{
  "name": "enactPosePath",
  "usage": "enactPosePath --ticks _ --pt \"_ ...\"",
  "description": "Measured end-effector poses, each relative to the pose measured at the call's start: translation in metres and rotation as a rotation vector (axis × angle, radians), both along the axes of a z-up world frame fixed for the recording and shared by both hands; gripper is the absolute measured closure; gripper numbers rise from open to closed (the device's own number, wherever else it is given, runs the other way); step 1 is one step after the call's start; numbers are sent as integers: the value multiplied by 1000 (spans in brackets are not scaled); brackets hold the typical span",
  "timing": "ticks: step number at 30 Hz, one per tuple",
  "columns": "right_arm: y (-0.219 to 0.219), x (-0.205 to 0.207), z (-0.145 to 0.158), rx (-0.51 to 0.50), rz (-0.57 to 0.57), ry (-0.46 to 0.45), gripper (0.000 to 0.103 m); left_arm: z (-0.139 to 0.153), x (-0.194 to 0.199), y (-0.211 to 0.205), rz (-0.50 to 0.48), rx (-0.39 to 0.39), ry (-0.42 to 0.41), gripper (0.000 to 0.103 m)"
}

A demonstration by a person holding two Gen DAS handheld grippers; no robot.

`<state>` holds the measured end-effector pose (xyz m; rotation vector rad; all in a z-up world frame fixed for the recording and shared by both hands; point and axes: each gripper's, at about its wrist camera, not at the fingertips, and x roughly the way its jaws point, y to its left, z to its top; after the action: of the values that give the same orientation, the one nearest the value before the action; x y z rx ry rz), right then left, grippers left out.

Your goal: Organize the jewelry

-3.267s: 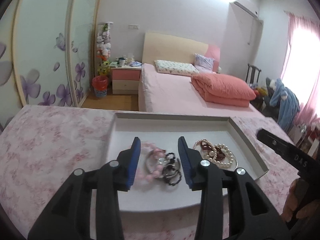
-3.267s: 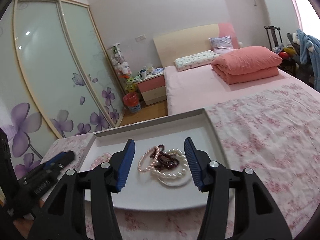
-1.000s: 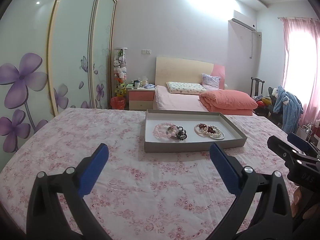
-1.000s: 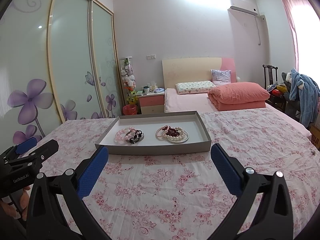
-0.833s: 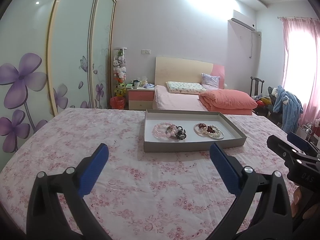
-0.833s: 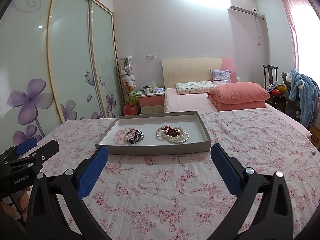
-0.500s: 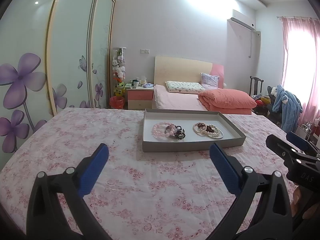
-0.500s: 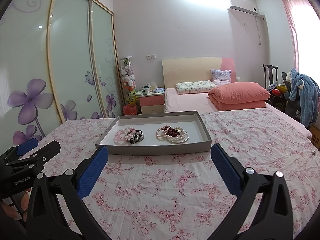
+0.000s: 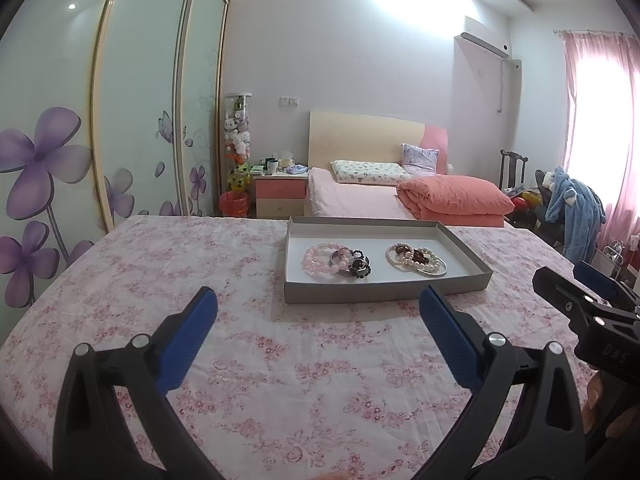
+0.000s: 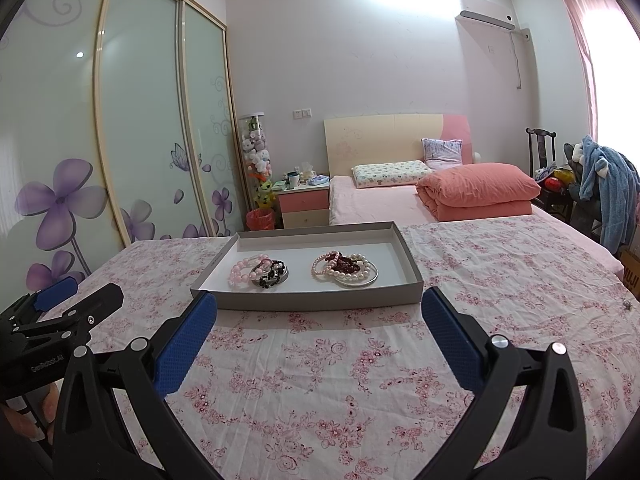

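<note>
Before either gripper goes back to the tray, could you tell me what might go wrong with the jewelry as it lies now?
1. The pearl strands lie piled with dark red beads and a silver bangle; lifting one may drag the others.
2. The pink bead bracelet overlaps the black one, so the same could happen there.
3. The tray sits on a soft floral bedspread; a push could tilt it.

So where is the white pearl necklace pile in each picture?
Left wrist view: the pearl pile lies in the right half of the grey tray, right of centre in the picture.
Right wrist view: the pearl pile lies in the right half of the tray, near the middle of the picture.
Shared landmark: the pink bead pile sits to its left in both views.
</note>
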<state>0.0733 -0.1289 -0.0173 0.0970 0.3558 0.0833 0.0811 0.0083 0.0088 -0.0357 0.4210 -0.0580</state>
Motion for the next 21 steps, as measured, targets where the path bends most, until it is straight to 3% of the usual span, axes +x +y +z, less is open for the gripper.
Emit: enactPosePath --ticks 21 --pt "-1 2 -2 5 -2 7 2 -2 2 1 1 4 8 4"
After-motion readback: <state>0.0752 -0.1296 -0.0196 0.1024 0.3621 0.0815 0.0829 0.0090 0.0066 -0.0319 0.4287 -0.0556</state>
